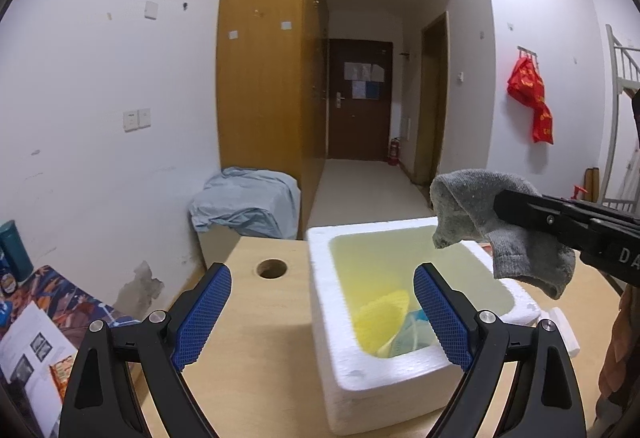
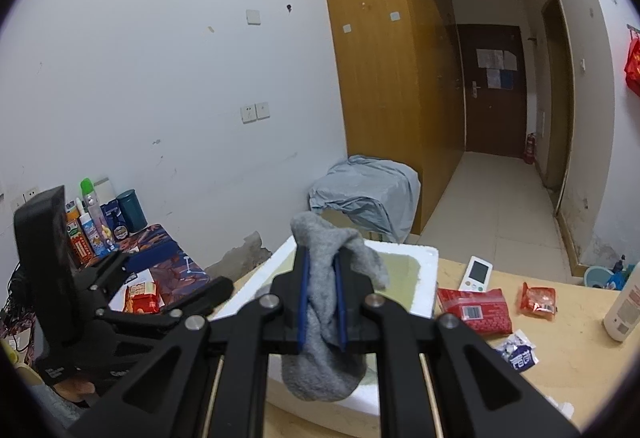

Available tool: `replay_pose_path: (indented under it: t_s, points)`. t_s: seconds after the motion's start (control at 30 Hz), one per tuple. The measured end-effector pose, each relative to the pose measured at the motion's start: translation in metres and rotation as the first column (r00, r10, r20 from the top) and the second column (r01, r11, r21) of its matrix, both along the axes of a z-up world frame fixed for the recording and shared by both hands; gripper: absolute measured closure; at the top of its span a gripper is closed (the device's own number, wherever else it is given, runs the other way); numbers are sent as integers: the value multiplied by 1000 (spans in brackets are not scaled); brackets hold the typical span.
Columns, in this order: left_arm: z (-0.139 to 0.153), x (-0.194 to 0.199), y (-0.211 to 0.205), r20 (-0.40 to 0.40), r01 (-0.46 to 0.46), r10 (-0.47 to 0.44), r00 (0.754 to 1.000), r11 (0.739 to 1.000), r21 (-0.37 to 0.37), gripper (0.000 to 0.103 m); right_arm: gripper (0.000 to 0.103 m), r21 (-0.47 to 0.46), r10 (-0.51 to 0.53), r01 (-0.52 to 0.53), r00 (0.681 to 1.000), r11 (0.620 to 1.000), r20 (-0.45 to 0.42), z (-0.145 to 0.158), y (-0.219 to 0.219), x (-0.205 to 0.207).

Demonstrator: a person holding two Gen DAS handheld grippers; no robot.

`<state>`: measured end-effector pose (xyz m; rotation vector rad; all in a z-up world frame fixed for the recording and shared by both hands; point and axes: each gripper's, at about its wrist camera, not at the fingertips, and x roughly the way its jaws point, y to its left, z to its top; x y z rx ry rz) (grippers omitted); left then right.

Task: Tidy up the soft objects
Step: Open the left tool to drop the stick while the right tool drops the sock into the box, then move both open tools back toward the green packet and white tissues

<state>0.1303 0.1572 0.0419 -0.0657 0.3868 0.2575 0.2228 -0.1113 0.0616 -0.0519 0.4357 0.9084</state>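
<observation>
A white foam box stands on the wooden table, with a yellow mesh item and something pale blue lying inside. My left gripper is open, nothing between its blue pads, straddling the box's near left wall. My right gripper is shut on a grey sock, which hangs above the foam box. From the left wrist view the grey sock dangles over the box's far right corner, pinched by the right gripper.
On the table right of the box lie red snack packets, a white device, a small blue-white packet and a white bottle. A cable hole is left of the box. Bottles and a patterned cloth sit at left.
</observation>
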Motion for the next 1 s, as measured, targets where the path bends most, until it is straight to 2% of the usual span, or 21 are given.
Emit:
replay_pose_path:
  t_s: [0.2,0.27,0.3,0.33,0.4,0.43,0.57,0.73,0.87,1.0]
  points:
    - [3,-10,8,17,-23,23,1000,1000,-8,10,88,-30,15,-15,1000,999,-13,-11,14,8]
    - [3,-11,10,21,-30,30,999,999,-11,10,83,-39,15,-16,1000,999,-10,-13,17,9]
    - [4,-12,11,23,-34,34,999,999,-13,10,71,-44,14,-14,1000,999,-3,-14,18,9]
    - [4,-13,12,24,-36,36,999,999,-16,10,55,-46,16,-16,1000,999,4,-14,19,7]
    - [4,-14,13,26,-39,40,999,999,-19,10,35,-43,16,-15,1000,999,22,-14,18,3]
    - [4,-14,14,26,-41,41,999,999,-19,10,29,-43,15,-14,999,999,29,-14,18,1]
    - [5,-15,14,25,-41,42,999,999,-21,10,26,-33,7,-6,999,999,37,-10,16,-1]
    - [6,-18,14,28,-37,37,999,999,-21,10,14,-13,-8,8,1000,1000,20,-6,8,1]
    - [8,-20,10,31,-27,27,999,999,-21,10,10,-7,-24,24,999,1000,33,-1,1,-4]
    - [11,-26,4,38,-12,13,999,1000,-20,8,0,-8,-55,55,997,998,58,3,-8,-12]
